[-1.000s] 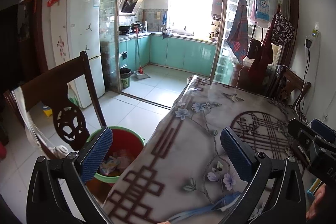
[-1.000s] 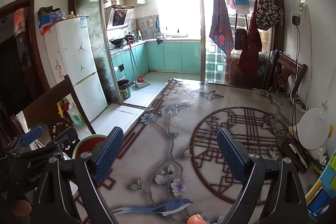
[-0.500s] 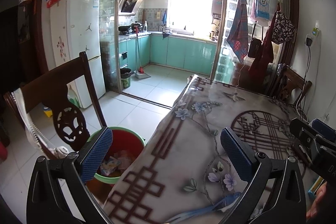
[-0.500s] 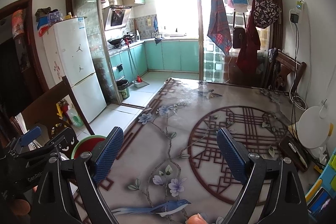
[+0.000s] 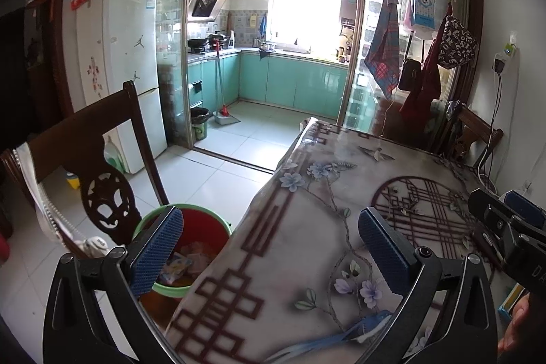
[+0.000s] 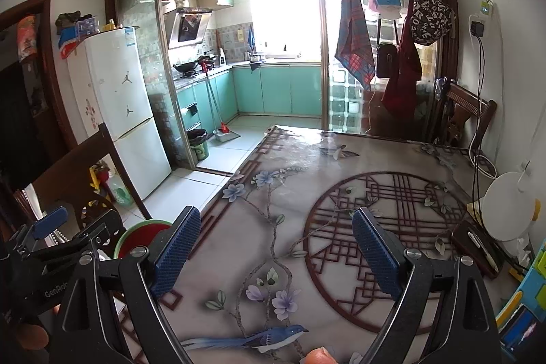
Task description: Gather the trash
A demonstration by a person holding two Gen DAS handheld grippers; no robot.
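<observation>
A red bucket with a green rim (image 5: 204, 227) stands on the floor by the table's left edge, with crumpled wrappers (image 5: 181, 265) inside. It also shows in the right wrist view (image 6: 143, 232). My left gripper (image 5: 269, 248) is open and empty, held over the table's left edge next to the bucket. My right gripper (image 6: 273, 251) is open and empty above the floral tablecloth (image 6: 307, 193). No loose trash shows on the cloth.
A dark wooden chair (image 5: 85, 159) stands left of the bucket. A white lamp base (image 6: 508, 207), a dark case with a pen (image 6: 477, 244) and colourful boxes (image 6: 525, 302) line the table's right edge. A fridge (image 5: 126, 74) and the kitchen doorway lie beyond.
Both views have shifted slightly; the grippers stay open and empty. Nothing was picked up or dropped.
</observation>
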